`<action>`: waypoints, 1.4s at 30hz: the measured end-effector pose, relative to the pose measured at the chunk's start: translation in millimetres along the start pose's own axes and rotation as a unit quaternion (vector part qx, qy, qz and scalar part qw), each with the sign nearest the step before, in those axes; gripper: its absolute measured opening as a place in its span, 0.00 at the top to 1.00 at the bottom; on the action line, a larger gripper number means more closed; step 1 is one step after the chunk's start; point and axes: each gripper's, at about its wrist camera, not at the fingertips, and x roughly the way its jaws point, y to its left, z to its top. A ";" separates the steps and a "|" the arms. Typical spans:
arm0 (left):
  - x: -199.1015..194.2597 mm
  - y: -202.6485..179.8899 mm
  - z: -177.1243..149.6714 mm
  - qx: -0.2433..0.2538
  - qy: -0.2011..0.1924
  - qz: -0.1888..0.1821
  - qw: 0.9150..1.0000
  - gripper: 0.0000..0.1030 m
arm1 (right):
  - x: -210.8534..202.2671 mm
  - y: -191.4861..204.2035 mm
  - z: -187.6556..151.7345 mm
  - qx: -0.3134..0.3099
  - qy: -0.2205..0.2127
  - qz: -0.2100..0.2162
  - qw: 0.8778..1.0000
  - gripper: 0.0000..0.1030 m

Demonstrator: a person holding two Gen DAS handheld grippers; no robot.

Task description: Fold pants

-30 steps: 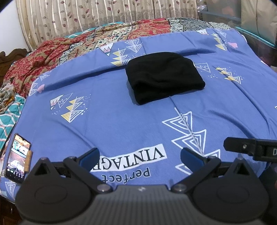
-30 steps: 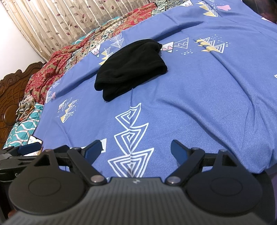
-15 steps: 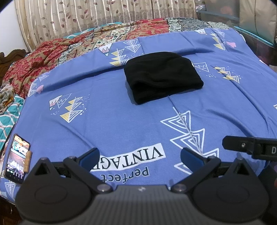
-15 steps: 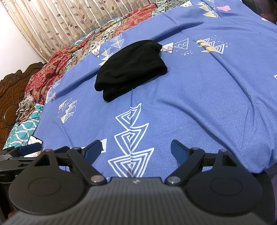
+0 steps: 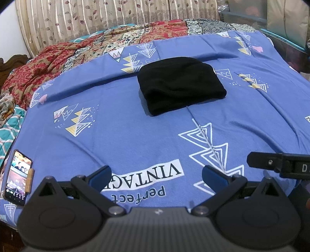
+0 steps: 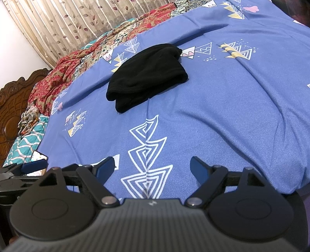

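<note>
Blue bedsheet (image 5: 135, 126) spread over bed, printed w/ white zigzag triangles, small yellow-and-white triangle clusters, plus a white label reading "VINTAGE" over "perfect" at near edge. Slight creases toward right side. Red floral blanket (image 5: 48, 64) bunched along far-left edge of sheet, running into a patchwork-pattern stretch further right. Teal-and-white patterned cloth (image 6: 27, 141) at left, below blanket. Phone (image 5: 17, 177) w/ lit screen lying at near-left corner, a small brown clip-like piece on its right edge. Beige leaf-print curtain (image 5: 96, 17) behind bed. Carved dark wood headboard (image 6: 11, 100) at far left.
</note>
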 end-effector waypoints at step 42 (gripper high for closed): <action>3.3 2.7 -0.2 0.009 0.004 -0.010 1.000 0.00 | -0.2 0.9 0.8 -0.001 0.001 0.000 1.000 0.19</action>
